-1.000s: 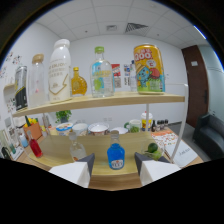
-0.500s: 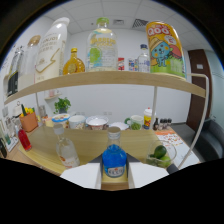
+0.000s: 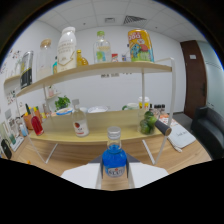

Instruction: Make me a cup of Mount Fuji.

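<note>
The gripper (image 3: 115,176) is parted; a blue bottle (image 3: 114,161) stands between its fingers (image 3: 80,176). Whether they press it, I cannot tell; the counter (image 3: 100,136) lies beyond.

Item count, gripper view:

- Blue-liquid bottle (image 3: 114,159) — one, at 6 o'clock between the two white gripper fingers (image 3: 82,176).
- Gripper (image 3: 114,181) — one.
- Clear bottle with red label (image 3: 79,121) — one, at 9 o'clock on the counter (image 3: 100,136).
- Red bottle (image 3: 35,123) — one, further toward 9 o'clock.
- Upper shelf (image 3: 95,71) — one, carrying one white bottle (image 3: 66,49), one amber bottle (image 3: 82,60), one clear green-labelled bottle (image 3: 102,48) and one yellow carton (image 3: 139,45), all near 12 o'clock.
- Potted plant (image 3: 62,103) — one.
</note>
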Motion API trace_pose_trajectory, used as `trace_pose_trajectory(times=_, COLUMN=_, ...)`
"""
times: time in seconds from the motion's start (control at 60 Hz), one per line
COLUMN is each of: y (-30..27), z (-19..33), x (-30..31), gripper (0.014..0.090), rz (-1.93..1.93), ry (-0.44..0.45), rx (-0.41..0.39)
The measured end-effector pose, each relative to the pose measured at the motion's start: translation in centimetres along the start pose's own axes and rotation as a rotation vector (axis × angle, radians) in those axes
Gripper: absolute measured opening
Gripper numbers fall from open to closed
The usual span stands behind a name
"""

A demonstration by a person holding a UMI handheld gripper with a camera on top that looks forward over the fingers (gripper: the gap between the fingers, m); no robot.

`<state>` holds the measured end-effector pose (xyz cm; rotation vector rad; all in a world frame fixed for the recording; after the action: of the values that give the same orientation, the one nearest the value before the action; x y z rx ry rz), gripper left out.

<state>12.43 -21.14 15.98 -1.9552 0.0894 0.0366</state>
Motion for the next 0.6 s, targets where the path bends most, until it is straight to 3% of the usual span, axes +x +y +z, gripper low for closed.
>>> trace_pose_trajectory(times=0.183, y=4.7, z=0.4, x=-0.1, gripper=0.0352, rz=-0.326, ry=0.065, rx=-0.075)
trace_pose_trajectory(times=0.6, y=3.5, z=1.9, x=0.8, gripper=0.0355, rz=-1.506, ry=0.281, rx=-0.127)
